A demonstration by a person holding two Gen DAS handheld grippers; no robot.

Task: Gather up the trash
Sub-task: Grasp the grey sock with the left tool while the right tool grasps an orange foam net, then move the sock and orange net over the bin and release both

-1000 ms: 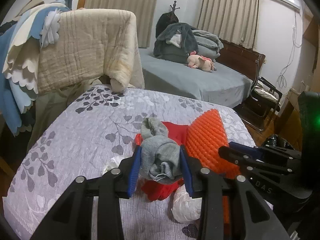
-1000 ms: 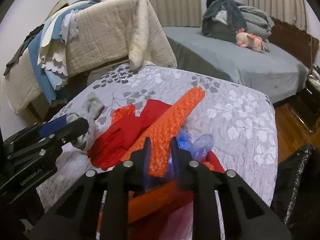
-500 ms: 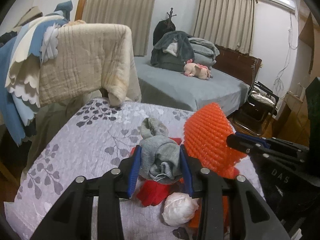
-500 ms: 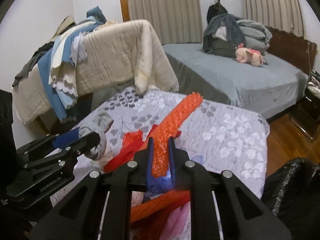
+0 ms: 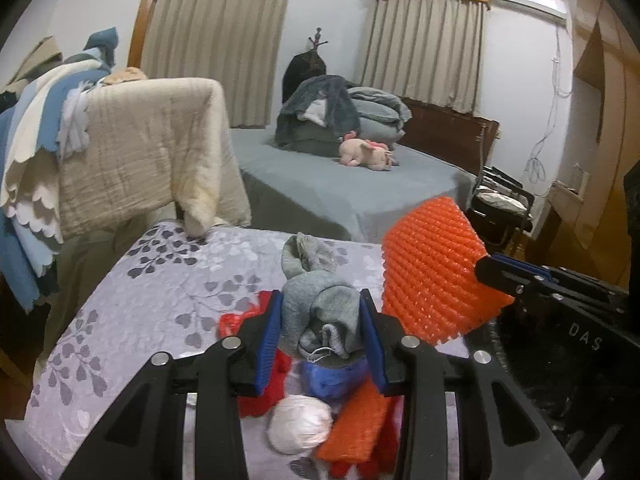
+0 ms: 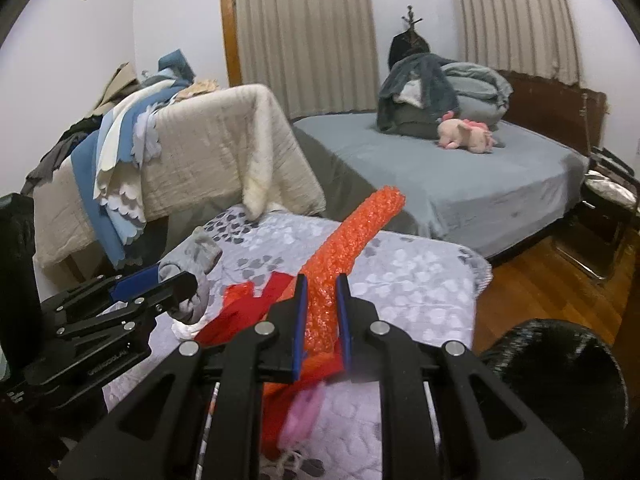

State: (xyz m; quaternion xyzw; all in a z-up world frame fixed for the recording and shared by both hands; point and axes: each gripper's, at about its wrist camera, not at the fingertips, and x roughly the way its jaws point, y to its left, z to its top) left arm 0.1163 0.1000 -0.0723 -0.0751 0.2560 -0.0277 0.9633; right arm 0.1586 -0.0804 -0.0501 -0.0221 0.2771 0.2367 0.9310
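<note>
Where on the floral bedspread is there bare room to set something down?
Bare: the bedspread between the draped quilt and the grey sock; also its right half, toward the black bag. Crowded: the near middle, around the red cloth.

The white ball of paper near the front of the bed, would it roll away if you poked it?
The white ball looks round and crumpled, so it would probably roll only a little. It is likely light and squashy, like wadded tissue. The orange mesh piece touches its right side, so it may stop there.
</note>
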